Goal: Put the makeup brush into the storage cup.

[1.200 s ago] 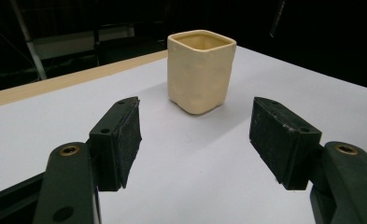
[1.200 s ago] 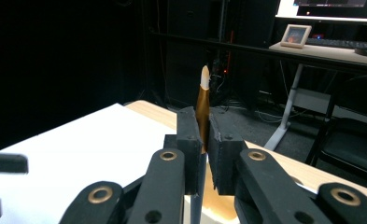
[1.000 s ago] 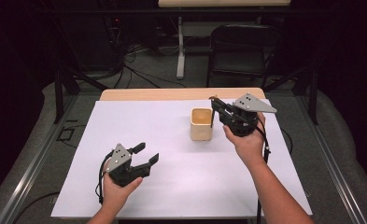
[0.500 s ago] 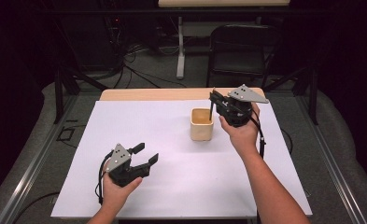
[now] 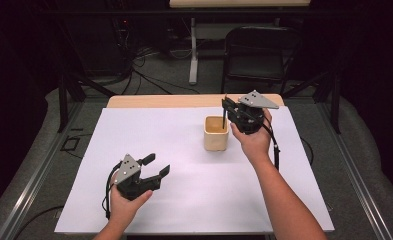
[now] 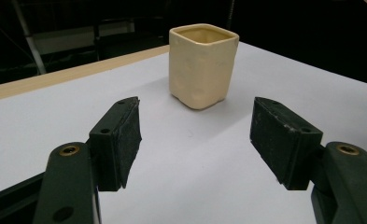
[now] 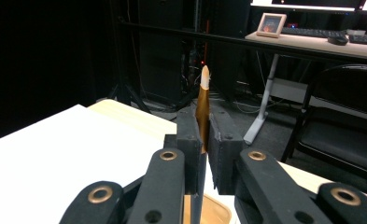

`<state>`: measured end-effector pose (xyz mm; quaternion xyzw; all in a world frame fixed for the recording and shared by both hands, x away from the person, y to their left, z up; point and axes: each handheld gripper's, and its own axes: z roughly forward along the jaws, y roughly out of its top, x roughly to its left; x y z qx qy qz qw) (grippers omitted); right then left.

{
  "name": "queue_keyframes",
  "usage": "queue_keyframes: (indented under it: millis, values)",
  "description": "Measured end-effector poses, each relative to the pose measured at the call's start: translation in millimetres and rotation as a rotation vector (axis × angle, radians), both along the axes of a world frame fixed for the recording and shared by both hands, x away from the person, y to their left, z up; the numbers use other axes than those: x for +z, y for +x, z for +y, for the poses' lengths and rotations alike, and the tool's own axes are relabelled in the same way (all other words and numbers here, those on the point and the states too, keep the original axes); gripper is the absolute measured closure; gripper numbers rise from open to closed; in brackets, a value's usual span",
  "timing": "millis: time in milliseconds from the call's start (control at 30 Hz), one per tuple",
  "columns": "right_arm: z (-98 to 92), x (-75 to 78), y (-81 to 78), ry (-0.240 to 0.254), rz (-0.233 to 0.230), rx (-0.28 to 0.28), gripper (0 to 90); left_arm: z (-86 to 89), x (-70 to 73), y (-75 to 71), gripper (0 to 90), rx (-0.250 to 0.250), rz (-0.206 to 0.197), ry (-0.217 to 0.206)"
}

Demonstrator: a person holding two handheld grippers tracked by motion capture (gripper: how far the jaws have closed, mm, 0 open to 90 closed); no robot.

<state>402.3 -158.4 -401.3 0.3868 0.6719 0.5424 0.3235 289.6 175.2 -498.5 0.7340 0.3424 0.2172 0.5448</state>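
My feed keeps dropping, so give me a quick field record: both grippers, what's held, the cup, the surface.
left gripper: open, nothing between the jaws, low over the sheet at the near left, pointed toward the cup
right gripper: shut on a pen, just above the cup's right rim
pen: thin, gold-brown with a pale end, clamped upright, lower end at the cup's mouth
cup: cream, squarish, upright, mid-table
sheet: white, covers most of the table

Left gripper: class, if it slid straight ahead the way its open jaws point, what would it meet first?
Probably the cream cup. The left gripper faces it across bare white table, with nothing between; the cup sits roughly centred between the jaws.
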Motion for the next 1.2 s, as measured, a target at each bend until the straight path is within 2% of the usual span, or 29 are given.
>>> queue_keyframes:
  millis: [267,433,533,767,867,1200]
  values:
    - [3.6,-13.2,6.5,-0.020,0.010,-0.028,83.9,-0.8,-0.8,-0.3,33.8,-0.002,0.004,0.004]
    - [3.2,-26.3,10.2,-0.034,0.042,-0.043,83.9,-0.5,-0.8,-0.2,33.8,-0.001,0.005,0.002]
    - [2.1,-31.5,9.3,-0.015,0.041,-0.051,83.9,-0.3,-0.8,-0.1,33.8,0.000,0.006,0.004]
    - [-0.2,-43.7,9.0,-0.010,0.060,-0.061,83.9,-0.9,-1.0,-0.5,33.8,-0.001,0.006,0.007]
    - [0.8,-48.5,8.5,-0.027,0.065,-0.062,83.9,-0.8,-1.1,-0.2,33.8,-0.002,0.008,0.008]
    - [5.9,-61.2,7.1,-0.037,0.073,-0.064,83.9,-0.5,-1.1,-0.2,33.8,0.000,0.007,0.004]
